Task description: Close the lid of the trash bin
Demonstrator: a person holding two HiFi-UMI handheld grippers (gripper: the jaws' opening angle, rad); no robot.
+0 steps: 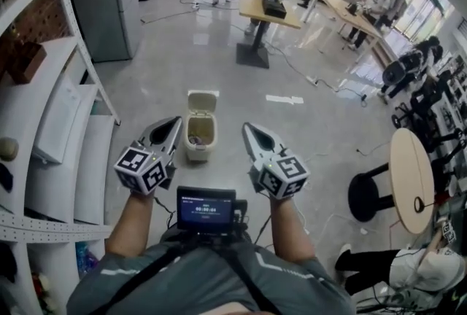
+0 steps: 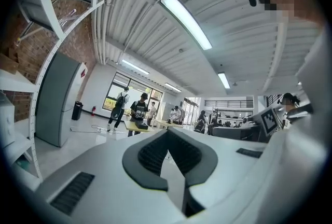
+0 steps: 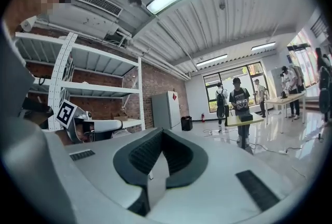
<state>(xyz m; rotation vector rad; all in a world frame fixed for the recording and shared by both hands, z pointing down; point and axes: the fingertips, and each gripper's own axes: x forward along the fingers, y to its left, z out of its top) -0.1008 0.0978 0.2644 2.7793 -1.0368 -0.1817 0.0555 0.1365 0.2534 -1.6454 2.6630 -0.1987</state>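
- One trash bin stands on the grey floor, with one lid.
- There are two tongs, the left tongs and the right tongs. Each carries one marker cube, the left cube and the right cube.
- The bin stands upright with its mouth facing up. The lid is raised off the mouth and stands at the bin's far edge, away from the person.
- In the head view the bin sits between the two sets of tongs, just ahead of their tips and lower down on the floor. Neither touches it.
- The left tongs angle in towards the bin from its left, and the right tongs from its right.
- The left tongs are pressed together, with nothing between the dark pads. The right tongs are pressed together too, and hold nothing.
- Neither gripper view shows the bin. Both look out across the room.
- White shelves run along the left. One rectangular tabletop stands farther off, and one round tabletop is at the right.
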